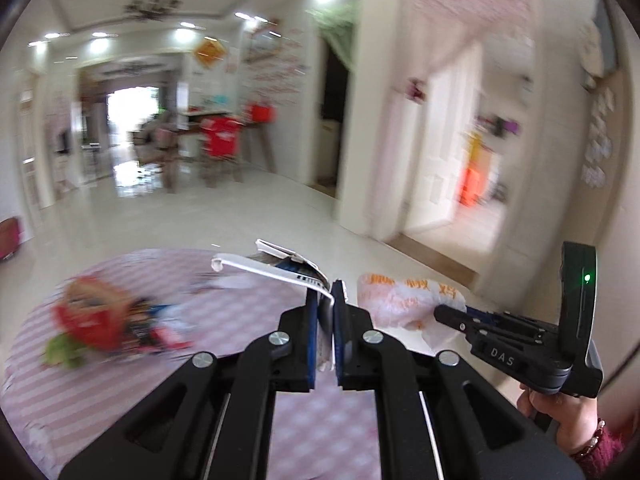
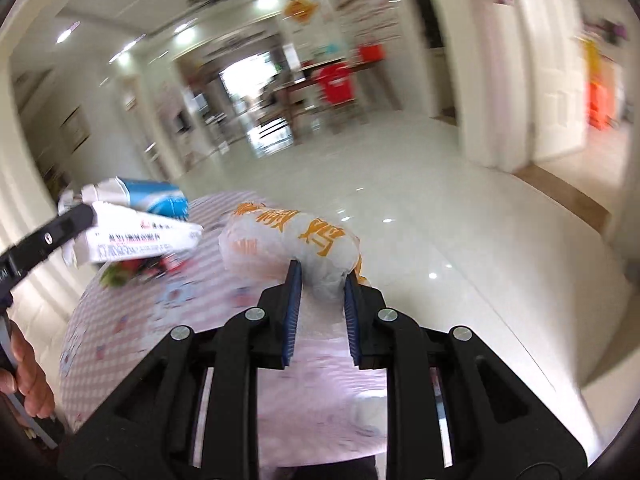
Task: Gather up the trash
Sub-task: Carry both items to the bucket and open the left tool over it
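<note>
Trash in both grippers: left gripper (image 1: 326, 300) fingers pinch a white carton (image 1: 276, 270), right gripper (image 2: 320, 284) fingers clamp a crumpled bag (image 2: 292, 236); wrappers (image 1: 100, 320) at nine o'clock on the table (image 1: 240, 312).

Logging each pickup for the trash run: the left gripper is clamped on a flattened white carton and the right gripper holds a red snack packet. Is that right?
Not quite. The left gripper is shut on the flattened white carton, but the right gripper holds a crumpled white plastic bag with orange print, as the right wrist view shows. The red snack packet lies on the pink checked tablecloth.
</note>
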A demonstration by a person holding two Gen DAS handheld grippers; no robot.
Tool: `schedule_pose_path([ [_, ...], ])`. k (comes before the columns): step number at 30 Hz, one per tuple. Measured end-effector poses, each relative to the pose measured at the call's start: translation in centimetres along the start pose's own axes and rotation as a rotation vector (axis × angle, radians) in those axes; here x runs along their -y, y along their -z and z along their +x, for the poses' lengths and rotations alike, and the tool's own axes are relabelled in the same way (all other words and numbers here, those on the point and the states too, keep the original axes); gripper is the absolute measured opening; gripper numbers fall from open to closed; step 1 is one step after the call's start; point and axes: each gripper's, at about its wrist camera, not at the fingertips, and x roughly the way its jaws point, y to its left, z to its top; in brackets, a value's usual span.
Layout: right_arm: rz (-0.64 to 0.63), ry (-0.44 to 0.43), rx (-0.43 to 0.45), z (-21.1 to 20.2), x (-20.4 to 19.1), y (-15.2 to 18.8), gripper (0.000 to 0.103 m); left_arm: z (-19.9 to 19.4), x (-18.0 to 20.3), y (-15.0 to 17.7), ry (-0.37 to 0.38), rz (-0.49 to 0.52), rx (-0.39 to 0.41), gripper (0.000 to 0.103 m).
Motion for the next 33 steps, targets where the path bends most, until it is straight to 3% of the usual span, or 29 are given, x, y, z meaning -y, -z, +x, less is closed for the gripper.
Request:
schedule_pose_path([
  [6,0.154,0.121,0.06,-1.7,8.0,1.0,0.02,8.6,6.8,0.3,0.154,0.087,-0.141,0.007],
  [14,0.295,0.211,0.084,-2.5,15.1,3.0,0.02,18.2,11.2,2.5,0.218,0.134,-0.301,0.012],
  [16,0.309,0.225,0.083,-2.7,16.1,3.4,0.02,20.2,11.8,3.0,0.198,0.139,-0.336,0.033],
  [17,0.319,0.228,0.079,-2.6,16.6,3.6,0.02,20.9,12.1,3.2,0.186,0.139,-0.352,0.059],
  [18,0.328,0.228,0.069,-2.4,17.0,3.8,0.02,21.6,12.4,3.5,0.181,0.138,-0.365,0.067],
  [25,0.329,0.204,0.026,-1.8,16.7,4.8,0.02,22.0,12.4,4.3,0.145,0.125,-0.393,0.067],
  [33,0.322,0.17,0.016,-0.8,16.5,3.9,0.02,19.7,11.0,3.9,0.111,0.095,-0.357,0.073],
])
